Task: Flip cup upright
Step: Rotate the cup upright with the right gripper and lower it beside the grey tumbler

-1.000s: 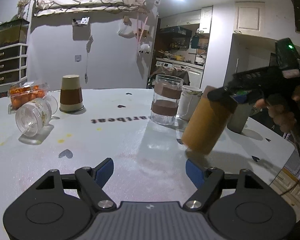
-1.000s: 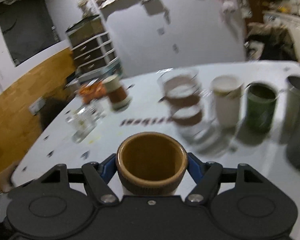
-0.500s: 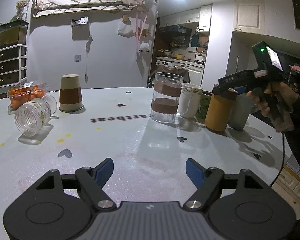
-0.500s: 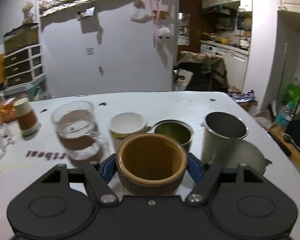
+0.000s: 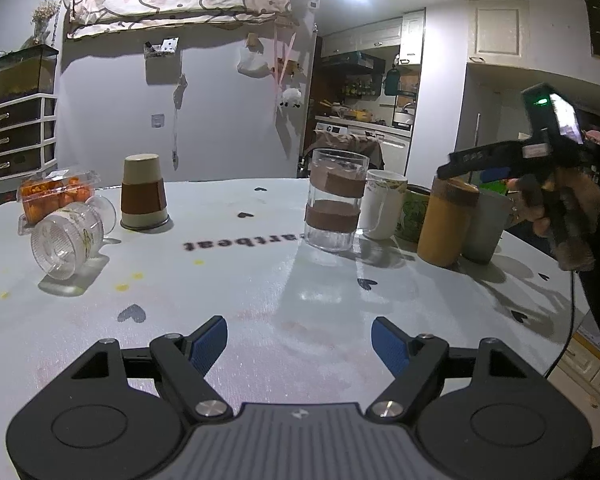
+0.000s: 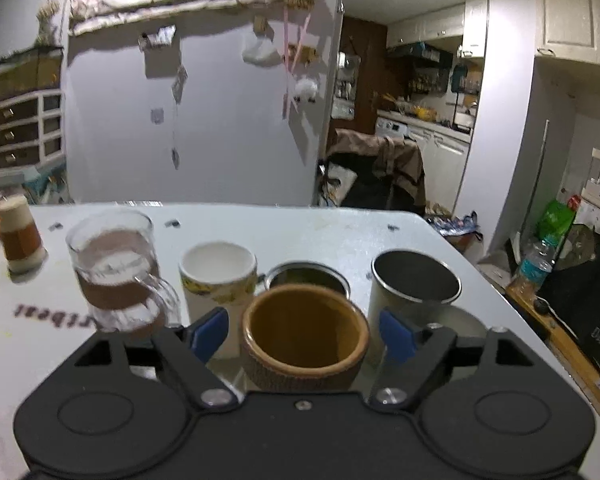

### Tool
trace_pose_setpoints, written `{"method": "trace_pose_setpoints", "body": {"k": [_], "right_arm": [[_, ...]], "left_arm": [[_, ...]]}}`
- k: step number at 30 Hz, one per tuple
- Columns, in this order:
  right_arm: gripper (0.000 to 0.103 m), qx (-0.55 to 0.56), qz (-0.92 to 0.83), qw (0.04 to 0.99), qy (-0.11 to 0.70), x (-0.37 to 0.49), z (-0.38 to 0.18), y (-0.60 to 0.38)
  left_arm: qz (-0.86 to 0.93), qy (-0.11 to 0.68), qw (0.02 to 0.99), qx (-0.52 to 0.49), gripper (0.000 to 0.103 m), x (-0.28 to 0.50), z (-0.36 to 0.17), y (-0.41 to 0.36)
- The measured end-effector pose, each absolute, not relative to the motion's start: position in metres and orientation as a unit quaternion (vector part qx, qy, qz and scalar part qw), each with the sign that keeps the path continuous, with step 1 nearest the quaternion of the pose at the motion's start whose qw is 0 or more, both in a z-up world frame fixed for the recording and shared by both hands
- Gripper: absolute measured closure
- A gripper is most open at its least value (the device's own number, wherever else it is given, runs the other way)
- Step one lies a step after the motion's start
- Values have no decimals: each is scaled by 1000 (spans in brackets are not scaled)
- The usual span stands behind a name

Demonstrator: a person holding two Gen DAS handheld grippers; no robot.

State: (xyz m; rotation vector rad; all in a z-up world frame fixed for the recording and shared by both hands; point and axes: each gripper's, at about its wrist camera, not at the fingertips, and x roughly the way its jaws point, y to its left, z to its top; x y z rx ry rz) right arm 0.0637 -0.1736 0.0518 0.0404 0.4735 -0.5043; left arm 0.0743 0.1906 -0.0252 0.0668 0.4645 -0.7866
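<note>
The green mug (image 6: 308,276) sits mostly hidden behind the brown cup (image 6: 305,332); the glass mug (image 6: 118,276) is blurred.

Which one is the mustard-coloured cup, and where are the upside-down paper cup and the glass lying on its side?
Mustard cup (image 5: 444,228), left wrist view: middle of its side wall.
Upside-down paper cup (image 5: 143,196), left wrist view: brown sleeve.
Tipped glass (image 5: 66,236), left wrist view: its clear body.

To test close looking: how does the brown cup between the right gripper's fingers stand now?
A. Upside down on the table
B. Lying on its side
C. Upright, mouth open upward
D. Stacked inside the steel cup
C: the brown cup shows its open mouth upward and stands on the table.
</note>
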Motion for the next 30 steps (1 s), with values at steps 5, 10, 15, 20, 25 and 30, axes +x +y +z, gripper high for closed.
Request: {"method": "trace_pose_setpoints", "body": {"k": [5,10,15,20,25,30], "right_arm": [[19,61,-216,956,191,26,69,-163],[19,69,-198,964,161,-11,70,-140],[19,73,-180,970,146,-41,53,-117],[19,84,-172,973,131,-66,32,-99],[18,86,-197,970,117,-86,15,-86],[15,72,-221,966,109,-96,1,-75]], "left_arm": [[-377,212,901,33,23,74,-18,187],[-373,200,905,35,23,74,-10,182],[-370,194,908,33,23,73,-5,174],[-373,187,908,28,23,68,-4,166],[-360,177,916,31,23,60,-6,159],[-353,181,918,33,21,53,-15,153]]}}
